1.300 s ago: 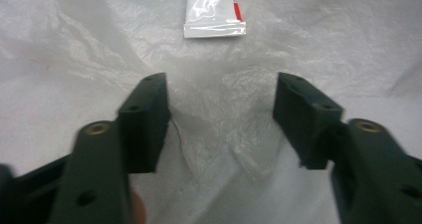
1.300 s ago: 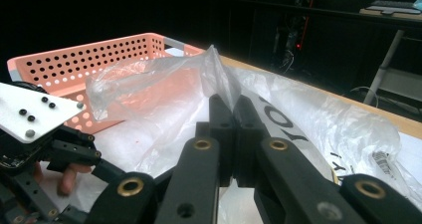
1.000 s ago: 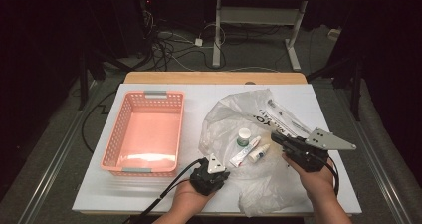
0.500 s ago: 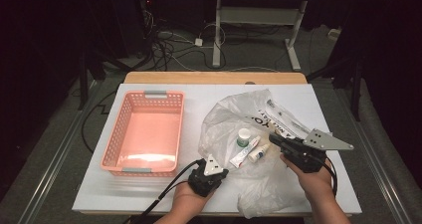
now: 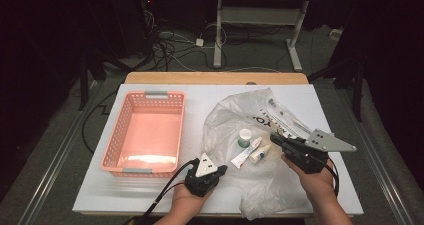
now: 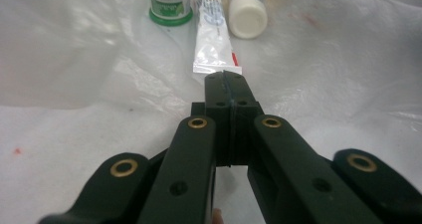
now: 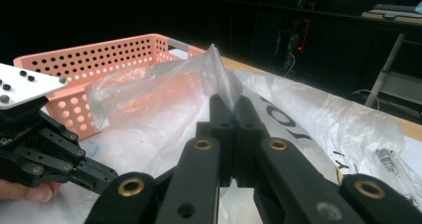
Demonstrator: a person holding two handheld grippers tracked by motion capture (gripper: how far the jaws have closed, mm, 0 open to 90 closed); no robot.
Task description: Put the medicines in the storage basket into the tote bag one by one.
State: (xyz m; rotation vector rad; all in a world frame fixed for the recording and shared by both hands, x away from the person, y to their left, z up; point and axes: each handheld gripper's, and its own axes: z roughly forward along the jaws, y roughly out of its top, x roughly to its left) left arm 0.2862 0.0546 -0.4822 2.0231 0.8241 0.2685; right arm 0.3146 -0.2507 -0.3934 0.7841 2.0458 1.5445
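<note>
The left gripper point(image 5: 216, 171) rests low on the white table point(image 5: 95, 195), at the near edge of the clear plastic bag point(image 5: 240, 120). Its two black jaws are pressed fully together, and in the left gripper view point(image 6: 225, 79) the tips lie on the plastic film, just before the crimped end of the white tube point(image 6: 213, 35). Whether the tips pinch the film there, I cannot tell.

Three small things lie on the spread bag, side by side. The tube is in the middle and points toward the left gripper. The green-labelled bottle point(image 6: 170, 5) stands just to its left in that view, and the small white bottle point(image 6: 247, 12) lies just to its right. In the high view the same group, the green-labelled bottle point(image 5: 244, 137), the tube point(image 5: 246, 153) and the white bottle point(image 5: 260, 153), sits between the two grippers, nearer to the left one.

The right gripper point(image 5: 276, 138) is held above the right part of the bag. Its jaws are closed on a fold of the plastic: in the right gripper view point(image 7: 230, 104) the film rises in a peak from between the tips, lifted off the table.

The pink basket point(image 5: 115, 135) stands to the left of the bag, apart from both grippers.
</note>
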